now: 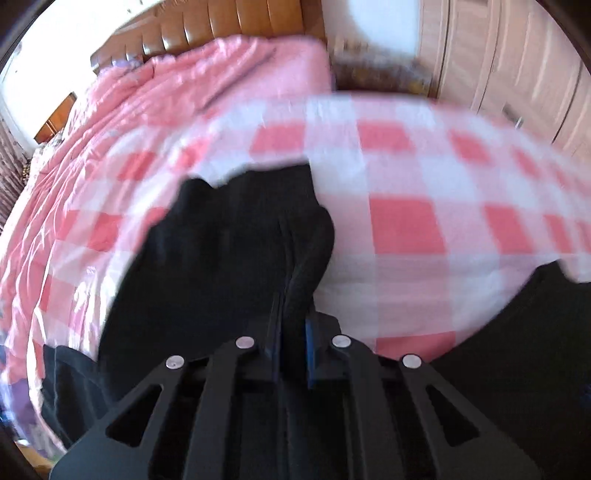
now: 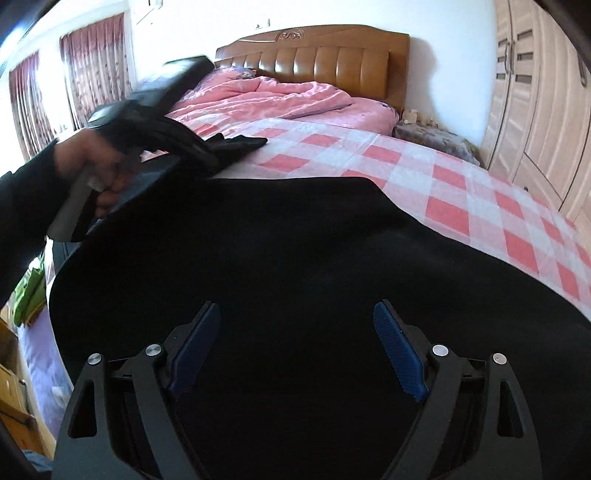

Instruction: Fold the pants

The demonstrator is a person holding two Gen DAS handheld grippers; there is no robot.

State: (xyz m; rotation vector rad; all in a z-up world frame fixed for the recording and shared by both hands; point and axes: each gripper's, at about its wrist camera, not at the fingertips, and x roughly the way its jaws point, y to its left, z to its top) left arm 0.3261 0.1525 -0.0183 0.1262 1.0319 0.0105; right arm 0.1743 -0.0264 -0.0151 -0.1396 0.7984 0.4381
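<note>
While the left wrist view is blurred, the left tongs point(image 1: 291, 317) are seen closed on a bunched fold of the black pants point(image 1: 236, 236), which is lifted a little above the checked sheet point(image 1: 406, 229) of the bed. A second dark part of the pants is seen at the lower right edge, but how it joins the held part cannot be told from this view. The pink quilt point(image 1: 177, 92) is heaped toward the headboard point(image 1: 236, 18). In the right wrist view, the right tongs point(image 2: 295, 350) are held wide open over the pants point(image 2: 258, 258), with nothing gripped; the blue pads point(image 2: 399, 354) stand apart above the cloth, and whether they touch it cannot be told. The pants are shown here as one broad dark sheet spread over the near part of the bed, which the left view does not show. The left tongs point(image 2: 236, 144) and the person's hand point(image 2: 92, 166) holding them are also seen only here, at the far edge of the pants. It is judged that the thin pinch could slip if the cloth is pulled fast, and that the fold could land crooked, because only one side is held.
</note>
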